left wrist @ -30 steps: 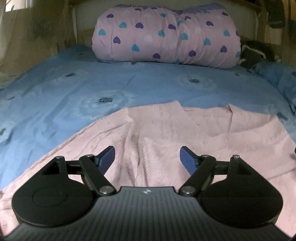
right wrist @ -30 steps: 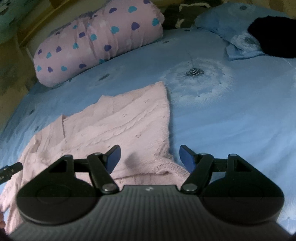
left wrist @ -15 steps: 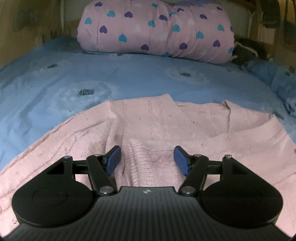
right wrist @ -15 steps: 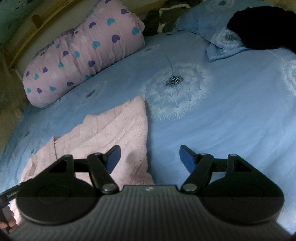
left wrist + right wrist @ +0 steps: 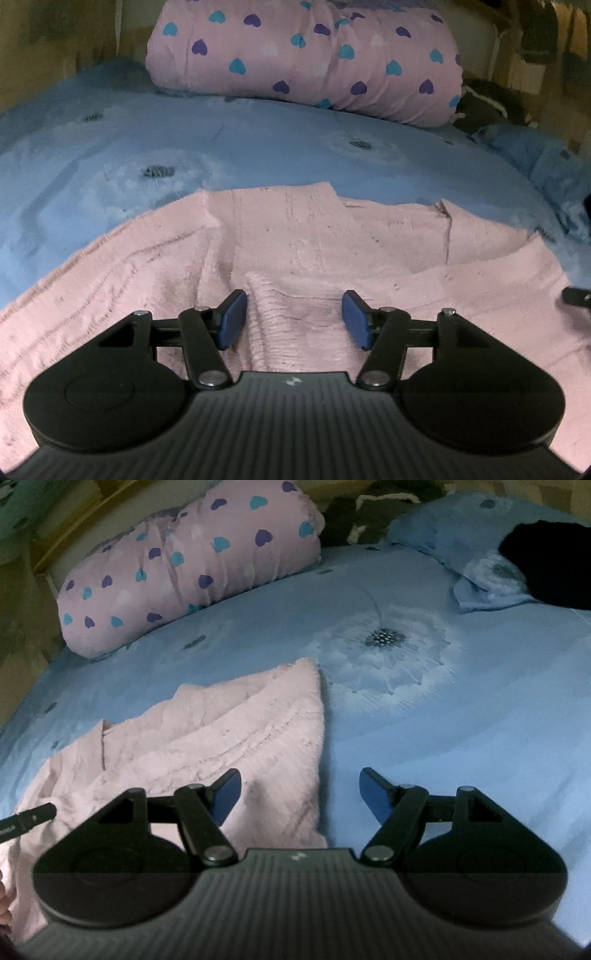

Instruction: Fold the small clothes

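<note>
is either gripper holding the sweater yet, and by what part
Nothing is held. The left gripper is open, its fingers straddling a raised fold of the pink sweater. The right gripper is open over the sweater's edge.

Pale pink knitted sweater [image 5: 295, 251], spread flat, slightly rumpled, on blue bedspread [image 5: 443, 720]

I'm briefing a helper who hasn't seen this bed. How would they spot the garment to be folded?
Start at the blue dandelion-print bedspread. At its far end lies a pink bolster with hearts; nearer the camera lies the pale pink knit sweater, spread flat. It alone is plain, ribbed and unprinted.
</note>
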A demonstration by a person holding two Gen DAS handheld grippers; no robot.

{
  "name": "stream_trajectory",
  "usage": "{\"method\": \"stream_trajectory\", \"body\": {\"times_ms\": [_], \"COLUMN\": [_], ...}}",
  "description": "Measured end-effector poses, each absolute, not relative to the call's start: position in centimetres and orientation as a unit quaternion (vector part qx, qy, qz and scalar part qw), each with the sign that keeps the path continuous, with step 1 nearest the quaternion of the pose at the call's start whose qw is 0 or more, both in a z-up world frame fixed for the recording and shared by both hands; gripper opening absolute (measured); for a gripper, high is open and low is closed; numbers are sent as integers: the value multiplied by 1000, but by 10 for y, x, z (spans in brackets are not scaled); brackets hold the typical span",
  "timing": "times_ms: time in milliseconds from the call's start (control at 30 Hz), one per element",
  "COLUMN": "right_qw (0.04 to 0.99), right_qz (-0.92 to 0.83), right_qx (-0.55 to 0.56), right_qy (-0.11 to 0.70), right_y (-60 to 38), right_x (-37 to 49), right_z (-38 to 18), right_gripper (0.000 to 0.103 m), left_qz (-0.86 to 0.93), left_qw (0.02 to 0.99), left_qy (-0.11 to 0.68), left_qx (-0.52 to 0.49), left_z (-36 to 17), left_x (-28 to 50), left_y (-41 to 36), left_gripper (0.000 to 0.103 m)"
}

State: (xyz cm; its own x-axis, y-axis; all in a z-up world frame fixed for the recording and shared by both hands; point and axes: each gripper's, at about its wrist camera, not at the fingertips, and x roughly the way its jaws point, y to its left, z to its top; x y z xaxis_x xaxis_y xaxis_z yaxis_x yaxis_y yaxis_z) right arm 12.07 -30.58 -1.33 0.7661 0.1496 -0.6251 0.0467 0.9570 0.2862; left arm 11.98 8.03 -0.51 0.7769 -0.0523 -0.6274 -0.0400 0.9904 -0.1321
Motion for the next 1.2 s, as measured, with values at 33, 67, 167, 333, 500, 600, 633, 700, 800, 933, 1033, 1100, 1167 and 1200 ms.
{"method": "stream_trajectory", "body": {"times_ms": [33,67,167,333,500,600,633,700,800,933,1033,1100,1167,1200], "right_qw": [929,928,930,933,950,956,954,939,927,925,932,932,930,931], "right_qz": [31,35,37,41,19,-19,-40,-46,-36,-26,-15,-3,14,22], "right_qx": [146,148,146,149,158,132,119,147,205,223,211,205,198,188], "right_qy": [340,339,336,326,267,262,273,307,313,307,296,297,311,313], "right_y": [-305,-305,-301,-301,-306,-304,-304,-315,-330,-330,-324,-319,-317,-316], "right_x": [123,126,132,135,124,126,128,135,134,130,129,132,143,149], "right_z": [-15,-16,-19,-21,-8,-13,-17,-27,-28,-18,-11,-9,-6,-3], "right_gripper": [73,73,74,17,13,10,9,8,11,11,12,12,12,12], "left_qz": [-5,-6,-18,-22,0,14,18,19,11,17,11,5,-10,-17], "left_qw": [939,938,940,953,961,949,946,947,943,948,952,952,950,949], "left_qy": [336,337,333,297,273,315,322,320,331,319,307,306,310,312], "left_qx": [-78,-84,-77,-49,-37,-5,0,5,0,-1,2,12,29,45], "left_z": [-6,-6,-5,10,16,-2,-8,-9,2,21,35,43,47,47], "left_x": [121,122,122,118,125,139,141,139,136,132,133,138,147,152], "left_y": [82,83,81,72,72,66,66,66,70,79,76,69,59,53], "left_gripper": [59,51,27,19,19,20,20,24,28,46,57,57,57,58]}}
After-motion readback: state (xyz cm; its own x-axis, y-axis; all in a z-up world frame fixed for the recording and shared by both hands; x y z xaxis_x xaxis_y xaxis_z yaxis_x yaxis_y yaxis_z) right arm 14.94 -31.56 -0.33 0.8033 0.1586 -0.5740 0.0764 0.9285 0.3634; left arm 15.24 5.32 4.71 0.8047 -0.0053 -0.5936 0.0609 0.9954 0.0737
